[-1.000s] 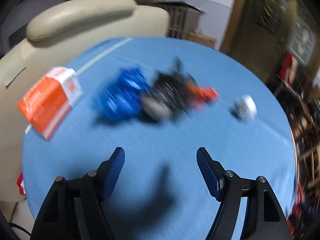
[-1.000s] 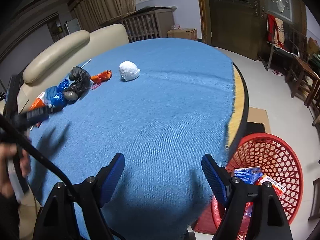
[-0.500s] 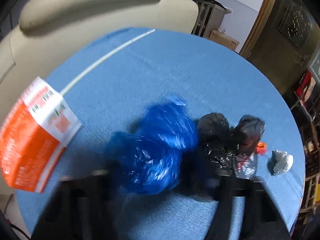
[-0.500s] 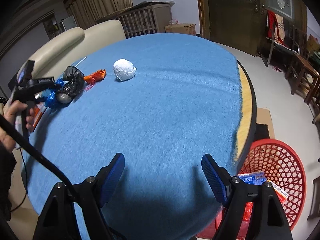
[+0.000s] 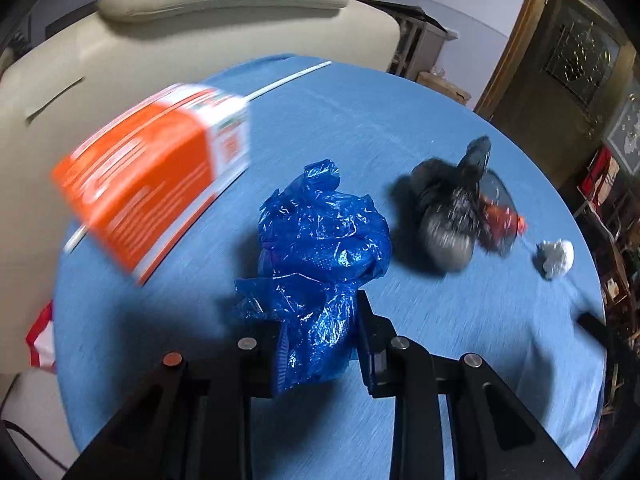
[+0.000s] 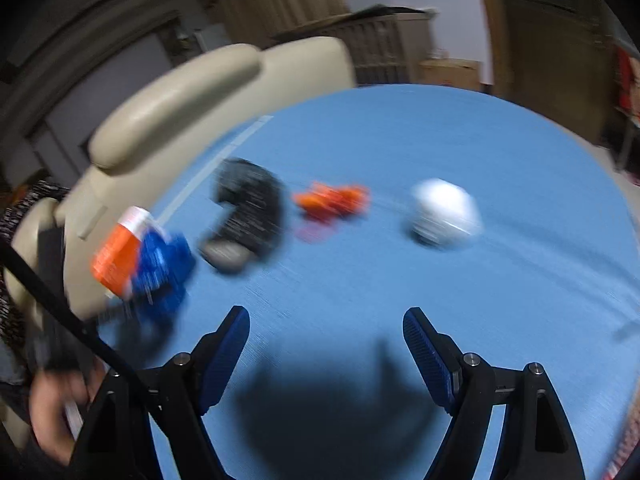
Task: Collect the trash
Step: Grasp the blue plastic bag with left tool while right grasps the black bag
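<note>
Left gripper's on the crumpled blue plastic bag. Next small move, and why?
Probably lift it straight up off the table. The left gripper is shut on the crumpled blue plastic bag, whose bulk bulges ahead of the fingertips, close to the orange carton and black plastic bag.

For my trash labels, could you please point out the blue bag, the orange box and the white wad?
blue bag [image 5: 320, 236]: left wrist view, crumpled middle.
orange box [image 5: 148, 176]: left wrist view, orange face.
white wad [image 6: 446, 212]: right wrist view, centre.

No lettering we can read anywhere, orange-and-white carton [image 5: 156, 184] carries rows of white print and a small green mark on its white end, all smeared by blur, we make out no brand, number or sign elsewhere
</note>
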Tool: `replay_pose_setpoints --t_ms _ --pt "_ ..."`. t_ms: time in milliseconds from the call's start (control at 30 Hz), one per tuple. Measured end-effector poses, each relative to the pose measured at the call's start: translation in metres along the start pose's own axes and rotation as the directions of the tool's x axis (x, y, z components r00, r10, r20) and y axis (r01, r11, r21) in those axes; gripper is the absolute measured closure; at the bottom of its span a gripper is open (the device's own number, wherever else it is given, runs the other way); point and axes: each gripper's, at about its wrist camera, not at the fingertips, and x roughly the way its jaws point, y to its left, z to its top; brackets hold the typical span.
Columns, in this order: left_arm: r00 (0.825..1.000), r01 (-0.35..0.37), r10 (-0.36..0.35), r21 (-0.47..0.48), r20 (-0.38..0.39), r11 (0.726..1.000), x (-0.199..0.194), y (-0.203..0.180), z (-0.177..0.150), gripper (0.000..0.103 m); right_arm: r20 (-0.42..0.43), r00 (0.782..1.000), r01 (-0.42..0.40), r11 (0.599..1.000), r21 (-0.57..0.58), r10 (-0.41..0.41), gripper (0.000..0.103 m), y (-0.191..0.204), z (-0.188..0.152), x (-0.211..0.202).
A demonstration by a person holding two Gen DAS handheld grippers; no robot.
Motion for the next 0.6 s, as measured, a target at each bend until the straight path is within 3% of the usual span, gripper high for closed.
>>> replay_pose_setpoints --t_ms 100,367,433,600 --pt "1.0 -0.017 0.017 0.014 0.008 1.0 -0.012 0.008 -0.017 0.072 0.009 0.997 -0.072 0.997 0.012 0.072 0.021 0.026 0.024 0.035" --pt "1.0 -0.017 0.016 0.012 0.009 1.0 -0.02 0.018 -0.025 0.072 -0.02 0.999 -0.033 0.999 0.039 0.034 0.024 0.065 0.046 0.101" --pt "1.0 -0.016 0.016 0.013 0.006 1.0 -0.016 0.013 -0.02 0.072 -0.068 0.997 -0.024 0.999 0.041 0.027 0.069 0.067 0.046 0.117" --pt "1.0 -0.022 0.022 0.004 0.001 1.0 -0.012 0.009 -0.011 0.073 -0.09 0.996 -0.029 0.999 -0.022 0.027 0.071 0.071 0.04 0.108"
